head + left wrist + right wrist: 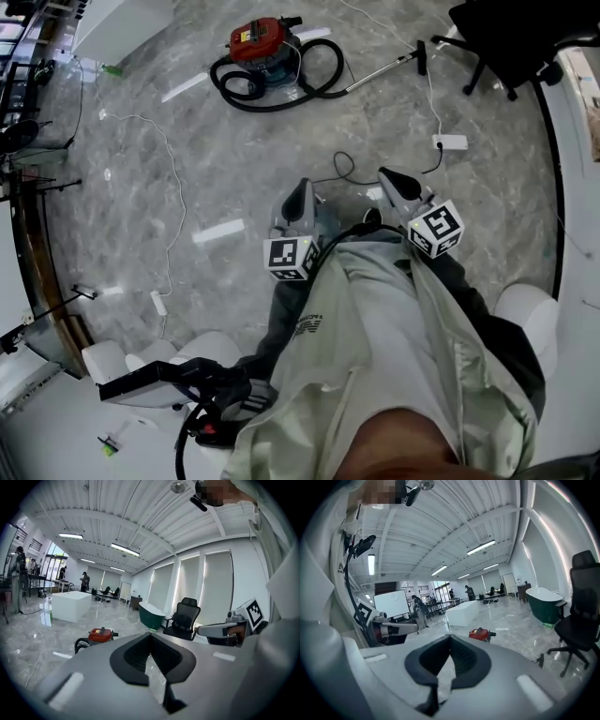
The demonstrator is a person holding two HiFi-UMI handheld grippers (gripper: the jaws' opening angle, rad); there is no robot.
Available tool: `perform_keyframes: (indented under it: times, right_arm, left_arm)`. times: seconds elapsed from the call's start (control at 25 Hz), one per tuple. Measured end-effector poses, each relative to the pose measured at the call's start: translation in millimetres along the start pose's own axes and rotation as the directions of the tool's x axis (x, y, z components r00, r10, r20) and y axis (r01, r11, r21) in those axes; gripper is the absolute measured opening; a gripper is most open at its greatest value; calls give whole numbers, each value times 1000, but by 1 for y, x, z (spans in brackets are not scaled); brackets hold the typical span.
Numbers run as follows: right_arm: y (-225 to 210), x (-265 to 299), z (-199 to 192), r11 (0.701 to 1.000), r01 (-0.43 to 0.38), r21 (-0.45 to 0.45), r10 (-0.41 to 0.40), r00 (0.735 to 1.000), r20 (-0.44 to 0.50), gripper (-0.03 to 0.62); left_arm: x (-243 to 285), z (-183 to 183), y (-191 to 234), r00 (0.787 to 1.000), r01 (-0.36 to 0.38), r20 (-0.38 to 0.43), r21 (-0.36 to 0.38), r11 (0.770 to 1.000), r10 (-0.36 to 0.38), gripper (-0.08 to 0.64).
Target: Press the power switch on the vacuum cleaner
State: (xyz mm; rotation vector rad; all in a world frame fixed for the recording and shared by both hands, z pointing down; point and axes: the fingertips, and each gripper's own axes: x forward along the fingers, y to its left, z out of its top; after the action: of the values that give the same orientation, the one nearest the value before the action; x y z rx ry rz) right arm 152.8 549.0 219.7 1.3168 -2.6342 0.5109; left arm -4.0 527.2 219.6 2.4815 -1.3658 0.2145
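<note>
My left claw has its pads pressed tip to tip with nothing between them. My right claw is the same, closed and empty. I judge that suits the job, since a closed tip makes one blunt point for pushing a switch. Both sit at the centre of the head view, close in front of my jacket and aimed level across the room, so I read this as the approach, not the press.

The red vacuum cleaner stands on the marble floor at the upper middle of the head view, well apart from both claws. Its black hose is coiled round it and its wand lies off to the right. Its power switch is too small to pick out from here.
</note>
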Motion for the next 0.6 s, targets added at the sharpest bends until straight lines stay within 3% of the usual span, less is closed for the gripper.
perform_keyframes:
  times: [0.6]
  right_arm:
    - [17, -3, 6, 997, -68, -48, 69, 997, 31, 0]
  left_arm:
    - [-21, -6, -6, 998, -55, 22, -25, 998, 56, 0]
